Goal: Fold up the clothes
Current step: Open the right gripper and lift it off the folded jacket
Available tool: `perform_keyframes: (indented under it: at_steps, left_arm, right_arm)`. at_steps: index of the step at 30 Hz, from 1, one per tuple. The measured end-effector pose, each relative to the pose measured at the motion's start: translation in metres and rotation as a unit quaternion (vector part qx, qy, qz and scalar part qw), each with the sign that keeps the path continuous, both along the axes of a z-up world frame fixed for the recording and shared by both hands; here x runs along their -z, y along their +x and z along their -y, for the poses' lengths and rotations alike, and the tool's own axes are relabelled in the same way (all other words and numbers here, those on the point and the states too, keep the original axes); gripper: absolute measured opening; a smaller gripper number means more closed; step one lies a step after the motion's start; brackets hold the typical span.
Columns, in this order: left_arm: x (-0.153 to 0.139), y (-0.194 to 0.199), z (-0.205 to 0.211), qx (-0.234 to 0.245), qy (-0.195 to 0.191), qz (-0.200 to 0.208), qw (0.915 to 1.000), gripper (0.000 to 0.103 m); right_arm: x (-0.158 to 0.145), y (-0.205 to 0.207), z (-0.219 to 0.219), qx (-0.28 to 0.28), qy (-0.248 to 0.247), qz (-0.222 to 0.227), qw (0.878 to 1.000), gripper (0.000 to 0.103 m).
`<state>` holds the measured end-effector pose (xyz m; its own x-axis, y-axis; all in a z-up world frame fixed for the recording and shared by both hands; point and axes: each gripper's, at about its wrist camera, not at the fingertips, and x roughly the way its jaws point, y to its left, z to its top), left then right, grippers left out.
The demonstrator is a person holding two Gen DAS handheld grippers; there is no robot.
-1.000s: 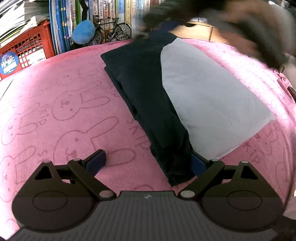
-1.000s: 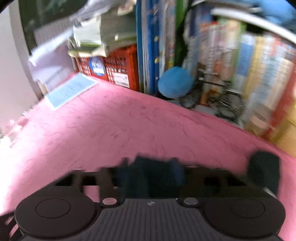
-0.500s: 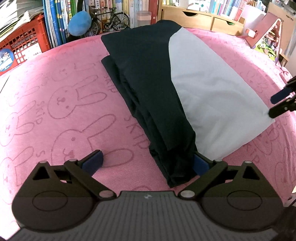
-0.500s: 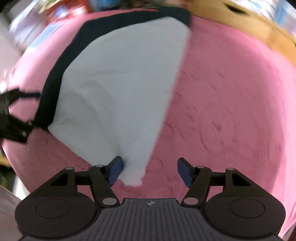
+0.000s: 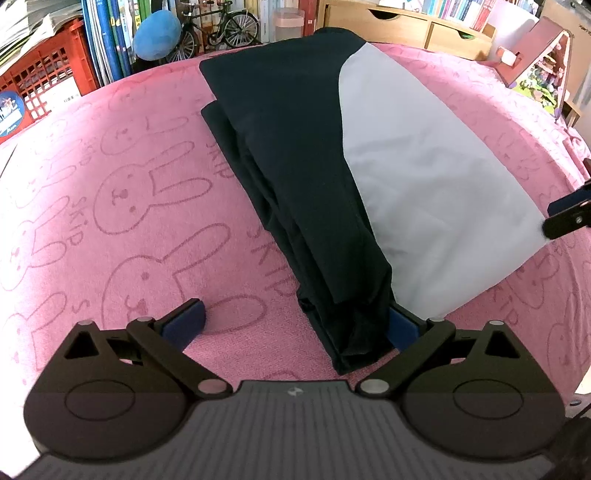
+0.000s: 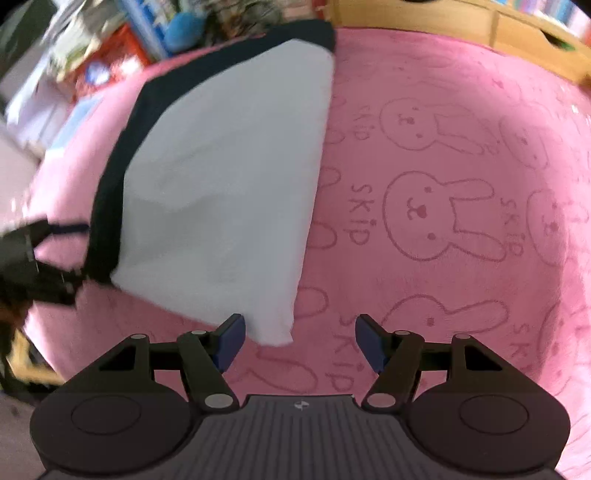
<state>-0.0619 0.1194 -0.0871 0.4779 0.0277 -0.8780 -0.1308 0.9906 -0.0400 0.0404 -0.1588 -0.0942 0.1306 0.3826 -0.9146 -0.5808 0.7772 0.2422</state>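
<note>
Garment (image 5: 369, 177), dark navy with a pale grey panel, lying partly folded on a pink rabbit-print blanket (image 5: 122, 192); whether bed or counter lies underneath, impossible to tell. Folded lengthwise into a long strip, dark layers stacked along one side, grey panel spread flat beside them. Long axis running from the near end at the left gripper (image 5: 293, 326) away toward the bookshelf (image 5: 110, 33) and wooden drawers (image 5: 406, 26) at the far edge. Near end narrow and bunched, far end broader and squared.

Left fingers (image 5: 184, 323) spread wide, holding nothing; the other pad touching or tucked just under the dark near end, probably placed to pinch that corner. Right gripper (image 6: 297, 341) likewise open and empty, one finger just beside the grey panel's near corner, the corner itself lying between the fingers. Both tools set at the two corners of the same short edge, likely so that edge can be lifted together and carried up the long axis for a crosswise fold. Right view motion-blurred, so exact contact with the cloth hard to judge.
</note>
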Motion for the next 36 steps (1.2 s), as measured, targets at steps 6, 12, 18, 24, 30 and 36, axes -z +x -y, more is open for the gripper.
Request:
perform_keyframes:
  at_steps: [6, 12, 18, 24, 30, 36]
  left_arm:
    - [0.0, 0.002, 0.0, -0.001, 0.0, -0.008, 1.0, 0.101]
    - [-0.001, 0.003, 0.001, 0.0, 0.0, -0.012, 0.9999, 0.102]
    - [0.0, 0.005, 0.0, 0.003, -0.001, -0.02, 0.9998, 0.102]
    - [0.0, 0.006, 0.001, 0.003, -0.001, -0.023, 0.9997, 0.103]
    - [0.0, 0.008, -0.001, 0.018, -0.001, -0.035, 0.9992, 0.103]
    - [-0.002, -0.001, -0.007, -0.005, -0.012, -0.063, 0.9979, 0.103]
  right_arm:
    - [0.012, -0.002, -0.003, 0.01, -0.025, 0.009, 1.0, 0.076]
    - [-0.007, -0.007, 0.013, 0.022, 0.016, 0.02, 0.999, 0.076]
    - [0.015, 0.005, 0.006, 0.058, -0.029, 0.018, 0.998, 0.085]
    - [0.03, -0.002, -0.011, -0.005, -0.065, 0.082, 0.995, 0.103]
    - [0.032, -0.005, -0.008, -0.057, -0.077, 0.095, 0.991, 0.103]
    - [0.03, -0.002, 0.047, 0.01, -0.128, 0.057, 0.99, 0.099]
